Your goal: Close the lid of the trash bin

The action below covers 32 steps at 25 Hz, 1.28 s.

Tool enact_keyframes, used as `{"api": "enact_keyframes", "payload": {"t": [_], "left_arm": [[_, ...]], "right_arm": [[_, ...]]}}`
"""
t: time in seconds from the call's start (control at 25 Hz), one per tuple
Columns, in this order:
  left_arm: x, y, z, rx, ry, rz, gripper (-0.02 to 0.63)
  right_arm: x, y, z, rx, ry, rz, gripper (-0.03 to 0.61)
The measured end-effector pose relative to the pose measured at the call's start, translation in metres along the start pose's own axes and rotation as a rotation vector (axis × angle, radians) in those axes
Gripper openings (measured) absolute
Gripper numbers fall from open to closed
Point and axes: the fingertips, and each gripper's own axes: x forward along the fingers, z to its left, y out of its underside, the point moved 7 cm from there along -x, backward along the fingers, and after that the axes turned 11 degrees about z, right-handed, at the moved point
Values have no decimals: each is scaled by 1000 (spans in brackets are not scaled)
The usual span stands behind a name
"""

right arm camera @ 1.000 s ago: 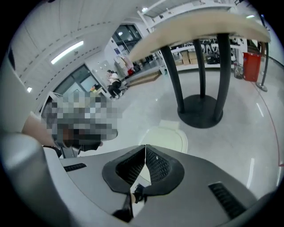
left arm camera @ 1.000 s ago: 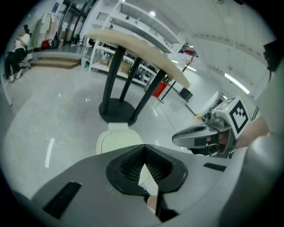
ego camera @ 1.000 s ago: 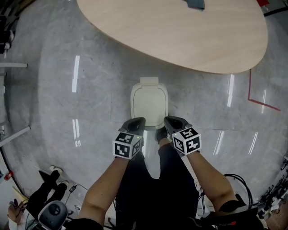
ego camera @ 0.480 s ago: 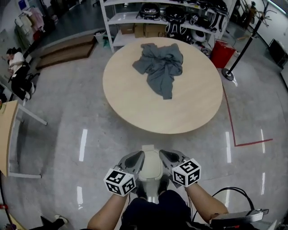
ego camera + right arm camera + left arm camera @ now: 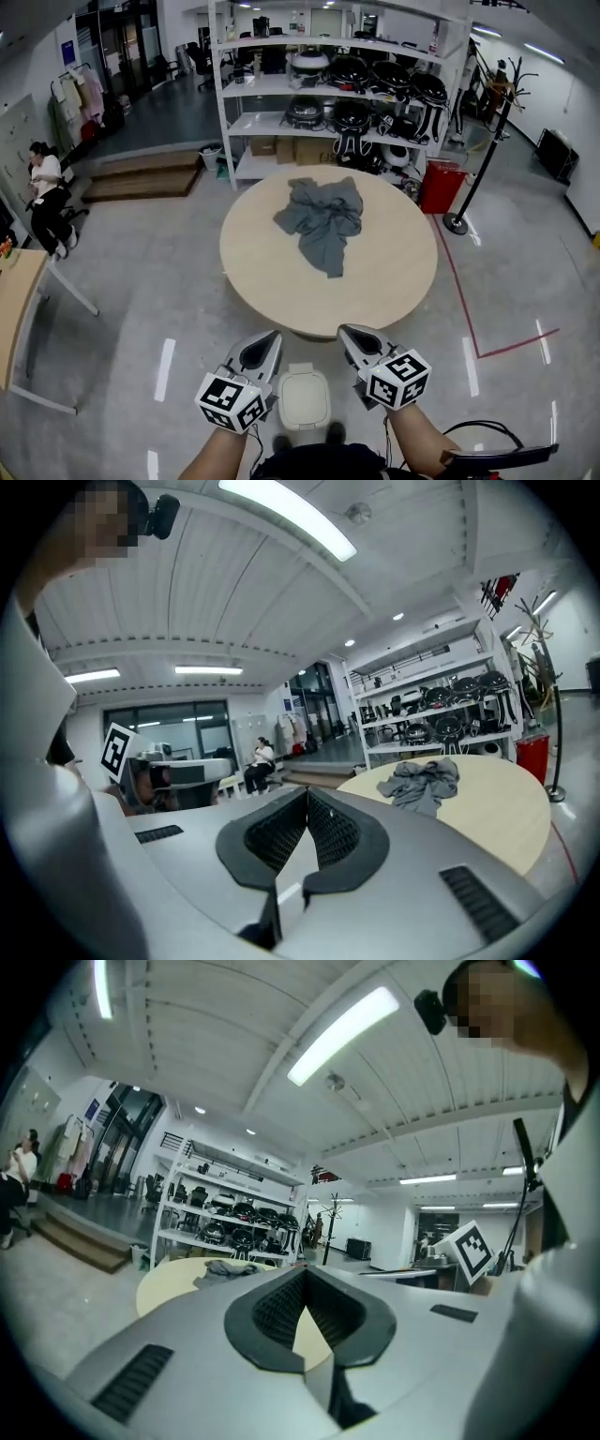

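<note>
The white trash bin (image 5: pixel 305 400) stands on the floor at the bottom centre of the head view, its lid lying flat on top. My left gripper (image 5: pixel 265 339) hovers above the bin's left side and my right gripper (image 5: pixel 350 331) above its right side; both point forward toward the round table. Neither touches the bin. In the left gripper view the left gripper (image 5: pixel 305 1279) has its jaws together with nothing between them. The right gripper (image 5: pixel 307 797) in its own view is likewise shut and empty. The bin is out of both gripper views.
A round wooden table (image 5: pixel 394 272) with a grey cloth (image 5: pixel 322 220) on it stands just beyond the bin. Behind are white shelves (image 5: pixel 328 89), a red container (image 5: pixel 439 186) and a coat stand (image 5: pixel 457 223). A person (image 5: pixel 44 192) sits far left. Red tape (image 5: pixel 511 345) marks the floor.
The head view has tilted up from the floor to the room, so the bin has slid to the bottom edge. Both grippers stay shut on either side of it.
</note>
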Motion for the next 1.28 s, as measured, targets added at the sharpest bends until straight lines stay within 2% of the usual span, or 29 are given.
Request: {"api": "enact_keyframes", "payload": {"t": [0.12, 0.28, 0.48, 0.64, 1.04, 1.28], "left_arm": [[-9, -12, 0, 10, -5, -30, -9], [-21, -20, -3, 11, 43, -65, -9], [-32, -17, -5, 48, 55, -50, -9], [-42, -15, 0, 39, 76, -51, -9], [-61, -2, 11, 16, 72, -55, -9], [-67, 2, 18, 1, 83, -97, -9]], "right_arm": [[-3, -9, 4, -3, 1, -21, 8], [-11, -18, 14, -14, 7, -51, 8], [-18, -22, 29, -27, 24, -66, 8], [-21, -26, 45, -29, 49, -76, 6], [-23, -25, 72, -45, 73, -88, 8], [-32, -25, 79, -52, 122, -103, 8]]}}
